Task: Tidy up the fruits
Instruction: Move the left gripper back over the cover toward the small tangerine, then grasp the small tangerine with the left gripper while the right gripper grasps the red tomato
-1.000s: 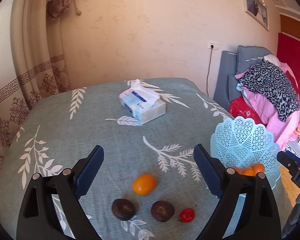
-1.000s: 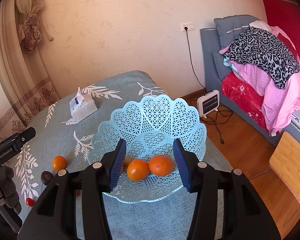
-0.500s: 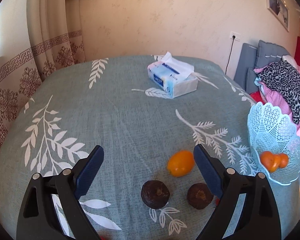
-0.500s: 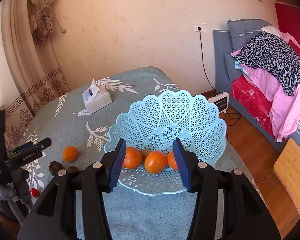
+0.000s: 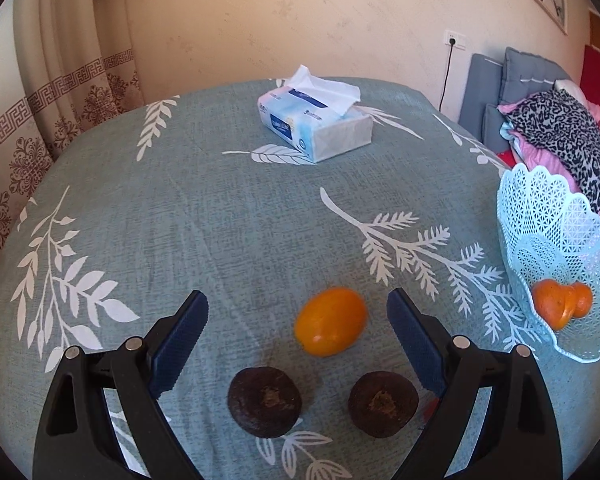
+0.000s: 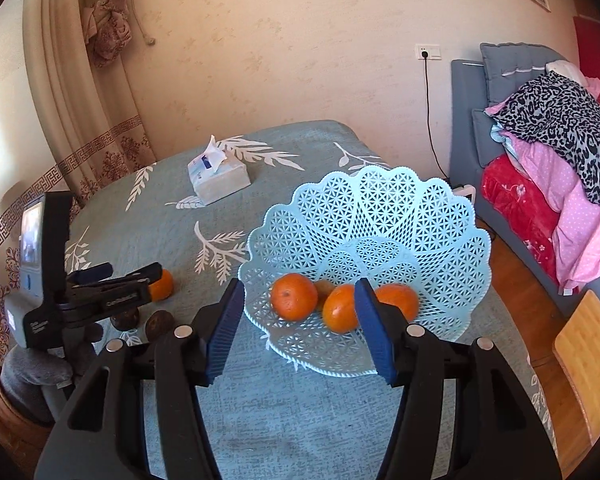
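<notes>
An orange fruit [image 5: 331,321] lies on the teal tablecloth, between and just beyond the tips of my left gripper [image 5: 298,312], which stands wide open above it with nothing held. Two dark brown fruits [image 5: 264,401] [image 5: 383,404] sit side by side nearer the camera. A small red fruit is mostly hidden behind the right finger. The light blue lattice basket [image 6: 379,216] holds several oranges [image 6: 294,297]. My right gripper [image 6: 300,304] hovers in front of the basket, its jaws opening and empty. In the right wrist view the left gripper [image 6: 112,276] hangs over the loose orange fruit [image 6: 162,285].
A tissue box [image 5: 315,120] stands at the back of the table. A curtain [image 5: 60,80] hangs at the left. Right of the table stand a grey sofa with piled clothes [image 6: 555,128], a small heater by the wall and a wooden board [image 6: 587,360].
My left gripper has dropped lower and closer to the loose fruits, which now look larger. My right gripper has drawn back from the basket and its jaws have widened.
</notes>
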Tool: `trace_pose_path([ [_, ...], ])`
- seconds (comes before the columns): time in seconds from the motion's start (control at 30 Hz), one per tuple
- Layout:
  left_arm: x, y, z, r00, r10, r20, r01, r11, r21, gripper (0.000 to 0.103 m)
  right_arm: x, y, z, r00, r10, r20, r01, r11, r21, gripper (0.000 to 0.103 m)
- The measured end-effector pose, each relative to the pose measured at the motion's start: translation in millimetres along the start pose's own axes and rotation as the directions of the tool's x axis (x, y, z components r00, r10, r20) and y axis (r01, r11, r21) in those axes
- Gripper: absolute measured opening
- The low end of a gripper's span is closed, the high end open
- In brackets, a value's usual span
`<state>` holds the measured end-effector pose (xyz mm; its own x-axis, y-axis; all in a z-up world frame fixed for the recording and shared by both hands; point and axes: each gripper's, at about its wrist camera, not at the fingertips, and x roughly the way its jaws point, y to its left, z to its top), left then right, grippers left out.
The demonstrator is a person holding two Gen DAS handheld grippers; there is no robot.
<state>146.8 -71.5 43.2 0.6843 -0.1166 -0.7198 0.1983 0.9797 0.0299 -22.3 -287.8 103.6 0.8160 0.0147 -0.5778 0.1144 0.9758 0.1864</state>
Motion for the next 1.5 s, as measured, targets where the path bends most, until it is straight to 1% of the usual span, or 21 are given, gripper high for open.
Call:
trace_pose_path([
  [0.03,2.4,-1.6,-0.2,1.0,-0.003,-0.003,0.003,1.0,0.003,0.09,0.5,1.5,-0.7,1.0,0.003,-0.003,-0.003,1.0,-0.004,0.059],
  [0.17,11.9,-7.1,-1.0,1.0,-0.009,-0.022,0.009,1.0,0.014,0.084,3.0,7.6,-3.3,1.0,0.012,-0.013,-0.013,1.0,-0.022,0.059],
  [0.27,18.7,-7.7,-1.7,0.999,-0.009,-0.037,0.009,1.0,0.007,0.075,4.1,10.7,-4.4,1.0,0.018,-0.018,-0.018,0.999,-0.033,0.059],
  [0.33,20.6,-6.2,-0.6,0.999,-0.018,-0.042,0.018,1.0,-0.007,0.073,5.1,12.8,-5.1,1.0,0.02,-0.023,-0.021,0.999,-0.039,0.059],
  [0.43,23.7,-6.2,0.2,0.998,-0.032,-0.056,0.032,0.999,-0.008,0.063,6.6,17.3,-7.5,0.999,0.026,-0.032,-0.028,0.998,-0.051,0.059],
  [0.5,27.5,-6.1,-1.4,0.996,-0.045,-0.082,0.045,0.999,-0.01,0.051,8.1,21.5,-9.7,0.999,0.032,-0.039,-0.035,0.997,-0.064,0.059],
  [0.53,28.3,-5.5,-2.0,0.994,-0.064,-0.089,0.063,0.998,-0.017,0.048,8.5,23.6,-10.7,0.999,0.035,-0.042,-0.038,0.997,-0.071,0.059],
  [0.57,27.5,-5.0,-2.4,0.993,-0.083,-0.09,0.081,0.996,-0.023,0.042,8.7,25.8,-12.2,0.998,0.039,-0.045,-0.042,0.996,-0.078,0.059],
  [0.7,20.8,-1.0,-5.5,0.992,-0.102,-0.08,0.099,0.994,-0.047,0.042,9.7,32.1,-15.2,0.997,0.058,-0.054,-0.062,0.994,-0.091,0.059],
  [0.77,15.6,1.5,-6.7,0.993,-0.104,-0.063,0.1,0.993,-0.055,0.042,9.8,36.1,-16.6,0.996,0.067,-0.056,-0.073,0.992,-0.101,0.059],
  [0.97,-11.2,12.9,0.1,0.996,-0.089,0.023,0.09,0.992,-0.084,0.042,14.0,54.3,-27.2,0.99,0.111,-0.087,-0.122,0.982,-0.144,0.059],
  [1.2,-48.7,31.5,6.3,0.99,-0.029,0.138,0.046,0.992,-0.118,0.042,28.9,80.6,-42.0,0.972,0.172,-0.163,-0.203,0.959,-0.196,0.059],
  [1.27,-55.1,34.0,5.4,0.988,-0.009,0.157,0.028,0.992,-0.12,0.042,35.0,87.5,-44.6,0.966,0.182,-0.184,-0.219,0.953,-0.21,0.056],
  [1.33,-60.1,36.7,3.7,0.985,0.003,0.17,0.018,0.992,-0.124,0.042,42.4,91.5,-45.7,0.963,0.174,-0.204,-0.218,0.951,-0.22,0.052],
  [1.5,-63.7,42.5,-0.2,0.985,-0.002,0.172,0.025,0.99,-0.135,0.042,63.8,95.8,-47.9,0.956,0.15,-0.252,-0.21,0.951,-0.229,0.047],
])
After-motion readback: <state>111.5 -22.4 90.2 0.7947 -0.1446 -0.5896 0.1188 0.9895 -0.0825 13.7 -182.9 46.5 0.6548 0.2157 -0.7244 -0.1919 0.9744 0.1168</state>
